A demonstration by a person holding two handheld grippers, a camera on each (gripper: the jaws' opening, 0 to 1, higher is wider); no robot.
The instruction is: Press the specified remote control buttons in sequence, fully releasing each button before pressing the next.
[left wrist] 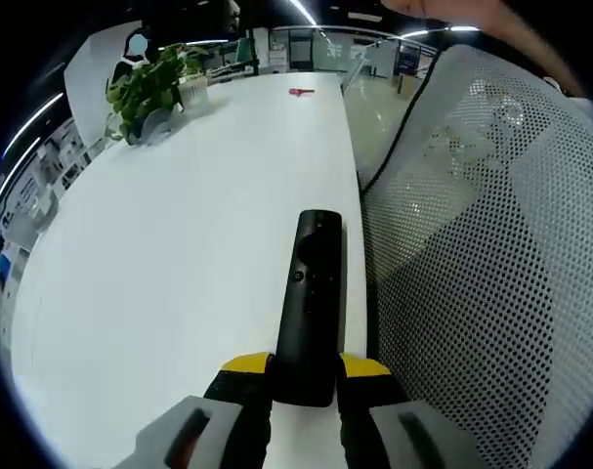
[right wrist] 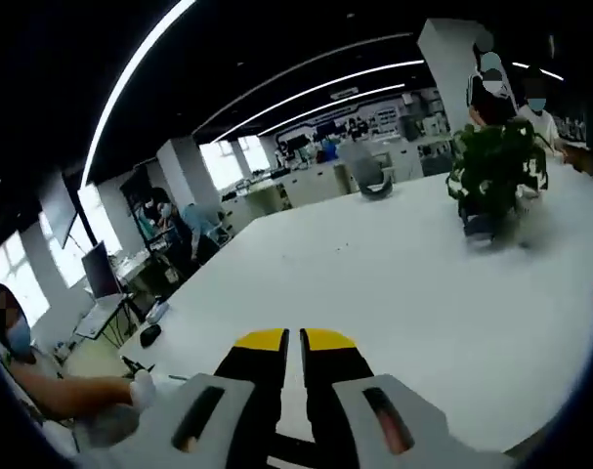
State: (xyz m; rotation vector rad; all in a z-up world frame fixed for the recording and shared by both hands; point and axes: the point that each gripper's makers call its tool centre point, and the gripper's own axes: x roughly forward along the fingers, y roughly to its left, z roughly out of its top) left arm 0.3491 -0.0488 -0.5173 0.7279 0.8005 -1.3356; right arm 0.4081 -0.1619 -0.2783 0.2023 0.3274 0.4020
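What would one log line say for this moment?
left gripper: shut on slim black remote control above white table | right gripper: shut, holding nothing, over table | potted green plant: untouched

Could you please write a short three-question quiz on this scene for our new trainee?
1. True or false: the left gripper is shut on the remote.
2. Which lies farthest down the table in the left gripper view? A) plant B) red object C) remote
3. Fill in: the right gripper has its jaws nearly ____, with nothing between them.

Key
1. True: both yellow-tipped jaws flank the remote's near end.
2. B: the red object lies near the far end, beyond the plant.
3. Together: just a thin gap shows, with the white table behind it.
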